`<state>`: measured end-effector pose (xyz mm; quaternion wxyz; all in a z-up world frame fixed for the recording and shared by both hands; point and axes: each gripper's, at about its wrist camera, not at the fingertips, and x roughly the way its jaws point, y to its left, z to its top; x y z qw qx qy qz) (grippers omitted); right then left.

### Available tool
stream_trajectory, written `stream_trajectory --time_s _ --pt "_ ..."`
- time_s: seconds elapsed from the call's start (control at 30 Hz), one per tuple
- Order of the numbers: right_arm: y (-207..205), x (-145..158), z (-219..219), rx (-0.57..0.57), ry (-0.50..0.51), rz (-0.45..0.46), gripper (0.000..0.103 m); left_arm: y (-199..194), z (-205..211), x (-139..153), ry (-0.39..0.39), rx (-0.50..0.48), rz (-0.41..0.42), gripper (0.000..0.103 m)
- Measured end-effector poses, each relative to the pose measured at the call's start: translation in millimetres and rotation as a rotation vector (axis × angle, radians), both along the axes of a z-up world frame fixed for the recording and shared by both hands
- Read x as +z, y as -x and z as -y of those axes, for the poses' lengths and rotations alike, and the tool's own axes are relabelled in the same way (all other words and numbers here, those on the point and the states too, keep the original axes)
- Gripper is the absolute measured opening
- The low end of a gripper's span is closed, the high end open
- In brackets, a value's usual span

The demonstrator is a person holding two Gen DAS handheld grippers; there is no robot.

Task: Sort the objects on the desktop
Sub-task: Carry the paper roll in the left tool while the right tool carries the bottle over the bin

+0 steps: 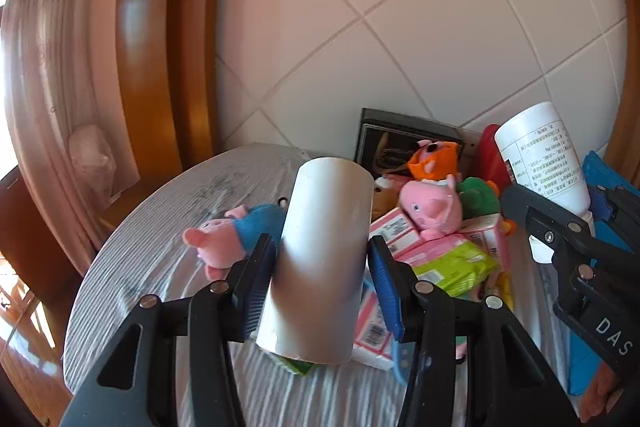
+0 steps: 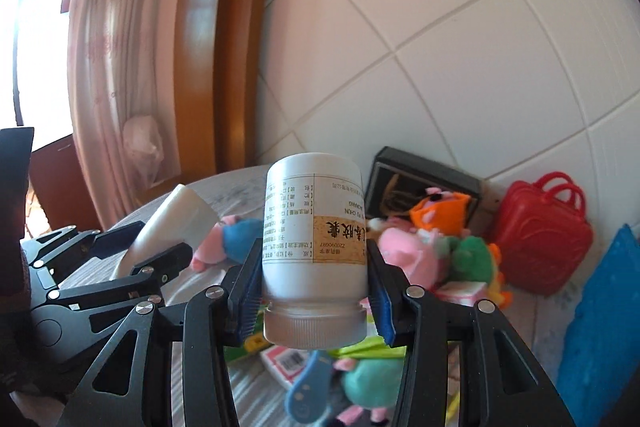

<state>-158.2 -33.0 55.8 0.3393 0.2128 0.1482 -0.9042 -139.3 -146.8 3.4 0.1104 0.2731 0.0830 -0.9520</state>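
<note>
A plain white tube (image 1: 320,263) is clamped between the blue pads of the left tool (image 1: 322,281) and is held up in the air above the worktop (image 1: 152,255), which is covered with a grey striped cloth. What is inside the tube cannot be seen. A white bottle (image 2: 314,247) with a printed label is clamped in the right tool (image 2: 314,301), upside down, with its ribbed cap (image 2: 316,325) at the near end. The cap is on, so nothing inside can be seen. Both things are held off the worktop, side by side, the tube on the left and the bottle on the right. On the worktop below, a heap of things is seen: a pink pig toy in blue (image 1: 232,237) on the left, another pink pig toy (image 1: 430,205), pink boxes (image 1: 396,233) and a green pack (image 1: 456,267). Far off by the tiled wall (image 2: 460,47), a red bag (image 2: 540,239) is closed and a dark frame (image 2: 416,183) is leaned.
</note>
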Motion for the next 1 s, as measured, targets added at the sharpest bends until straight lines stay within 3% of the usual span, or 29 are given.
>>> stream_trajectory --time_s 0.27,0.7,0.87,1.0 --pt "8 45 -133 -0.251 0.032 -0.1 0.045 23 -138 38 0.011 -0.261 -0.068 0.047" --pt "1 87 -369 -0.664 0.065 -0.152 0.045 23 -384 94 0.013 -0.677 -0.161 0.047" --pt "1 88 -449 -0.788 0.065 -0.143 0.045 19 -467 102 0.029 -0.778 -0.152 0.047" --pt "10 83 -496 -0.846 0.059 -0.114 0.045 23 -512 94 0.047 -0.803 -0.106 0.047"
